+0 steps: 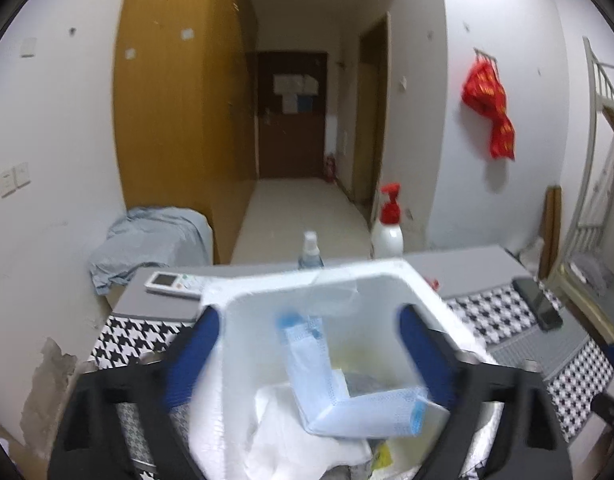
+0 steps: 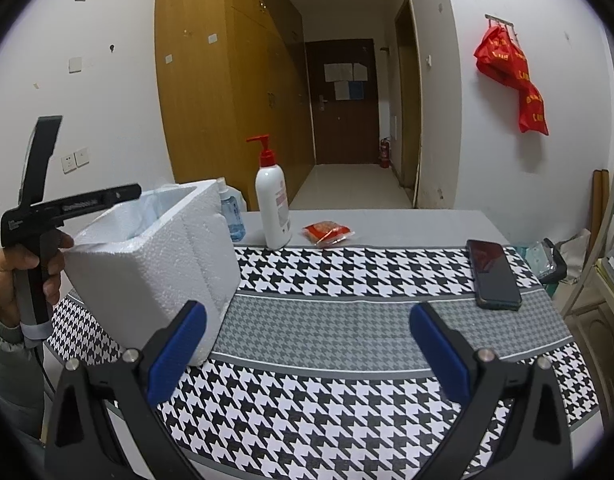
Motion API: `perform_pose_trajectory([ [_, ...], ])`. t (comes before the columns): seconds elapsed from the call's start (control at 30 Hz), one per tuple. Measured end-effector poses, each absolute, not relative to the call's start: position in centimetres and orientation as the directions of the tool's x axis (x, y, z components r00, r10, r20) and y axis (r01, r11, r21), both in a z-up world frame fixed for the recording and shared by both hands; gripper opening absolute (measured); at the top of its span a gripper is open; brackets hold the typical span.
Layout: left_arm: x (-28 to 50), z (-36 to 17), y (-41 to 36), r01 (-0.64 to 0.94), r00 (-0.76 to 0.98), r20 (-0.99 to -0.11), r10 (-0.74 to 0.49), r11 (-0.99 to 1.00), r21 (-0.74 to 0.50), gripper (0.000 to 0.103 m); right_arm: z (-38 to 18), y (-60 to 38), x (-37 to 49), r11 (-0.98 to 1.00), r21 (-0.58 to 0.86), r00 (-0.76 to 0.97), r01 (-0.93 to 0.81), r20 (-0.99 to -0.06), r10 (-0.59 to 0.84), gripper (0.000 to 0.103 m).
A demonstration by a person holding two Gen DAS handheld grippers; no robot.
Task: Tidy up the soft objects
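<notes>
The foam box stands at the left of the worktop, holding a blue mask, white cloth and other soft items. The mask is bent in an L, one limb running up-left, the other lower-right. Light, limp and thin; pinch it at the fold. Left gripper hangs over the box, fingers spread, empty. Right gripper is likewise released, gripping nothing.

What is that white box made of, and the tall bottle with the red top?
The white box looks like foam, probably polystyrene: matte, with a beady, pebbled surface and thick walls. The bottle looks like smooth, slightly glossy white plastic with a red plastic pump, though I can't be sure.
</notes>
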State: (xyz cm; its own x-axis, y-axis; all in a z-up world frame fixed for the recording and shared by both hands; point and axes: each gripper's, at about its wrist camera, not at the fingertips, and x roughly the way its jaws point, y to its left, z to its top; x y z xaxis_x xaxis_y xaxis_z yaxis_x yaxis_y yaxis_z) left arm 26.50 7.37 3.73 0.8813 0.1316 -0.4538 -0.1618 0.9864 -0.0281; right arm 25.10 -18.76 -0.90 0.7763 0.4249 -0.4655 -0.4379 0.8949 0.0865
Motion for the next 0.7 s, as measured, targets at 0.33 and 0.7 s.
perform_pose_trajectory([
  [0.33,24.8,4.6,5.5,-0.099,0.905,-0.418,0.084,0.995,-0.013,0.102,-0.4,-19.2,25.0,0.898,0.09,0.785,-0.43,-0.454,0.421,0.103],
  [0.7,21.4,5.5,4.5,-0.099,0.927,-0.362,0.095,0.995,0.007,0.102,0.7,-19.1,24.4,0.891,0.101,0.791,-0.442,-0.425,0.44,0.103],
])
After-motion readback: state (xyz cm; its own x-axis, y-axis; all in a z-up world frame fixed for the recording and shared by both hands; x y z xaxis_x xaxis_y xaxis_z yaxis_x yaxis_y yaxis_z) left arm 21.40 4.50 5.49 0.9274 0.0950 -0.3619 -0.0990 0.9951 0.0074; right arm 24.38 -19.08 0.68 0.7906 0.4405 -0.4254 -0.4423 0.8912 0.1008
